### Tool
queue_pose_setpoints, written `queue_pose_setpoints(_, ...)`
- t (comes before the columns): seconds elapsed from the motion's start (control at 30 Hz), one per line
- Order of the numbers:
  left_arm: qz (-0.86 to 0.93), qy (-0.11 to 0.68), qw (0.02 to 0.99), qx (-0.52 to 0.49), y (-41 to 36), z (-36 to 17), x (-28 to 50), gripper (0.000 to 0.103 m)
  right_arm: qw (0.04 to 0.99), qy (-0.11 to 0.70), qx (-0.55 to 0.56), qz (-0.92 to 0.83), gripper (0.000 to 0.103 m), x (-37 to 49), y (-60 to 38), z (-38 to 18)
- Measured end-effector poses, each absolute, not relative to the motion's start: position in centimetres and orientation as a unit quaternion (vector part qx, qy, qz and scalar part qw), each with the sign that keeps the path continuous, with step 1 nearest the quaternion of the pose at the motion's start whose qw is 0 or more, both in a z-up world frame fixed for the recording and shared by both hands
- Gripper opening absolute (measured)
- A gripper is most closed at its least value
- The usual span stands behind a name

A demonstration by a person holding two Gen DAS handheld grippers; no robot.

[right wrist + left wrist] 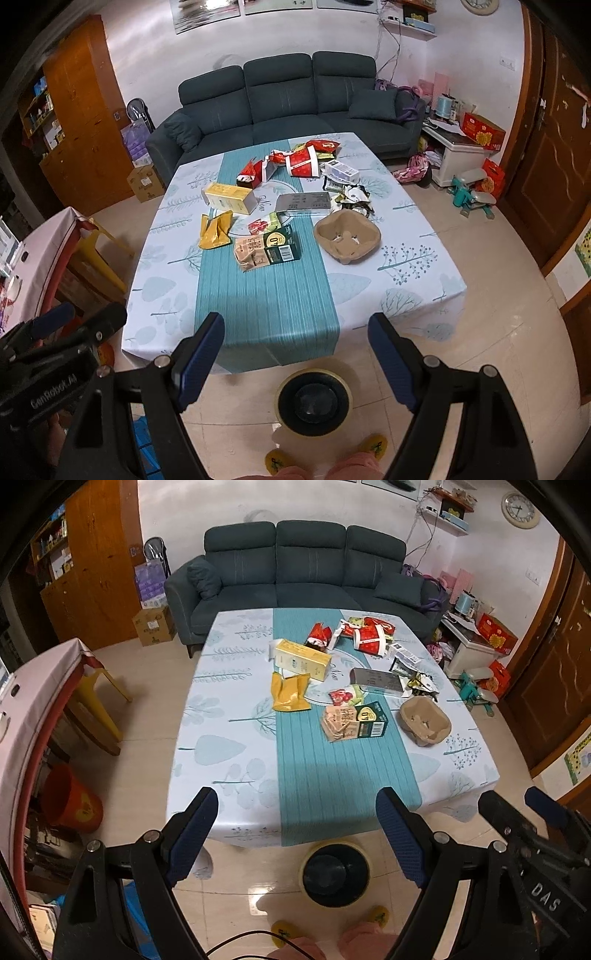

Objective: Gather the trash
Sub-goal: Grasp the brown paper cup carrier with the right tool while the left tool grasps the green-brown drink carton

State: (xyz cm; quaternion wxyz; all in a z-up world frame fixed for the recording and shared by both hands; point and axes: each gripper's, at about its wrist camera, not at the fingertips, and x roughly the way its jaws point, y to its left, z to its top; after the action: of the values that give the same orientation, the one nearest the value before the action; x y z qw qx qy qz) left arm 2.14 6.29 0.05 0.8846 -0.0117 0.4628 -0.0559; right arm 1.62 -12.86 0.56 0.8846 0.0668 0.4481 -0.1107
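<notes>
Both claws are held wide and grasp nothing: left gripper (295, 830), right gripper (295, 354). Below them a bin (313, 402) with a black liner is seen on the tiled floor, just off the table (229, 760) edge; its contents cannot be told. Trash (354, 686) is scattered across the far half of the table: boxes, wrappers, a cup tray (347, 236). A sofa (303, 576) is noted behind.

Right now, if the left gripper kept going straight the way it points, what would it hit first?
Probably the bare teal runner at the table's near end. The left gripper is open and empty, with the trash farther back. Depth is uncertain.
</notes>
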Motion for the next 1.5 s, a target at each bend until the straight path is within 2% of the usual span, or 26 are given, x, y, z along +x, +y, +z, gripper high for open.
queue_pose_setpoints(0.37, -0.048, 0.464, 0.885, 0.004, 1.7, -0.2, 7.8, 0.086, 0.884, 0.45, 0.083, -0.093, 0.08, 6.4, -19.0, 0.3)
queue_pose_setpoints(0.53, -0.047, 0.474, 0.877, 0.061, -2.1, -2.0, 13.2, 0.086, 0.876, 0.472, 0.078, -0.056, 0.078, 11.8, -23.3, -0.8)
queue_pose_setpoints(0.67, -0.069, 0.503, 0.851, 0.133, -5.3, -5.5, 17.2, 0.086, 0.859, 0.506, 0.075, -0.028, 0.077, 16.2, -27.1, -3.5)
queue_pose_setpoints(0.83, -0.085, 0.537, 0.819, 0.184, -7.7, -9.9, 21.1, 0.086, 0.825, 0.561, 0.069, 0.001, 0.064, 20.3, -30.7, -8.4)
queue_pose_setpoints(1.17, -0.105, 0.591, 0.763, 0.239, -9.5, -16.2, 25.0, 0.086, 0.769, 0.635, 0.063, 0.033, 0.062, 24.5, -33.7, -15.6)
queue_pose_setpoints(1.33, -0.111, 0.608, 0.744, 0.254, -10.1, -18.0, 25.9, 0.086, 0.751, 0.655, 0.056, 0.06, 0.046, 25.3, -33.5, -17.0)
queue_pose_setpoints(1.43, -0.108, 0.624, 0.731, 0.253, -10.1, -19.2, 26.2, 0.085, 0.742, 0.663, 0.064, 0.074, 0.03, 25.5, -33.5, -17.6)
queue_pose_setpoints(1.47, -0.105, 0.629, 0.729, 0.25, -10.0, -19.5, 26.4, 0.082, 0.739, 0.666, 0.068, 0.077, 0.022, 25.7, -33.5, -17.9)
queue_pose_setpoints(1.5, -0.102, 0.63, 0.729, 0.247, -9.8, -19.7, 26.4, 0.079, 0.735, 0.669, 0.075, 0.084, 0.02, 25.7, -33.5, -18.0)
